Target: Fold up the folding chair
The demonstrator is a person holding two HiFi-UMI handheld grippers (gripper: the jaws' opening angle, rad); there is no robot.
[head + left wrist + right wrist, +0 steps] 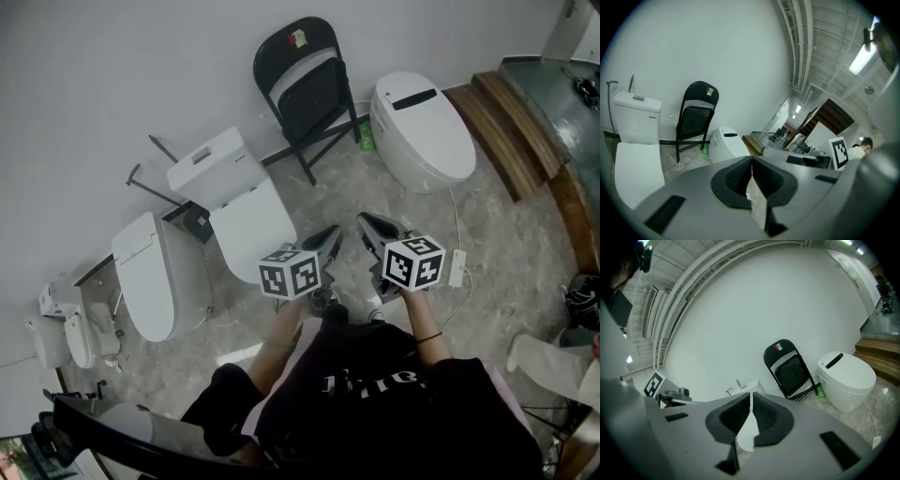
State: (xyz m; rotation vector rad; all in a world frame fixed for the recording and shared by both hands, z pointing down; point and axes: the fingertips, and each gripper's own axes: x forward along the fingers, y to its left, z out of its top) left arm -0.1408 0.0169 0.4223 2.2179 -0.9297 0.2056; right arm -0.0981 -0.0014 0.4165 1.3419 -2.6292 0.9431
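Pale stone floor [375, 197] and white wall framed the black folding chair [305, 84], which stood against the wall between a tank toilet [234, 202] and a tankless toilet [422, 127], well apart from us. The left gripper [330, 236] and right gripper [367, 225] were both pressed together and empty. We judged the tubular frame stiff, fairly heavy and slick, and best held at the backrest top and seat edge.

We see a black folding chair [305, 80] with a small red, white and green sticker on its backrest. The rounded toilet [422, 127] is white with a black strip. The floor [347, 192] is mottled grey-beige. The left gripper [335, 231] and right gripper [365, 221] are grey with black pads, and their 2 cubes are white with black square markers.
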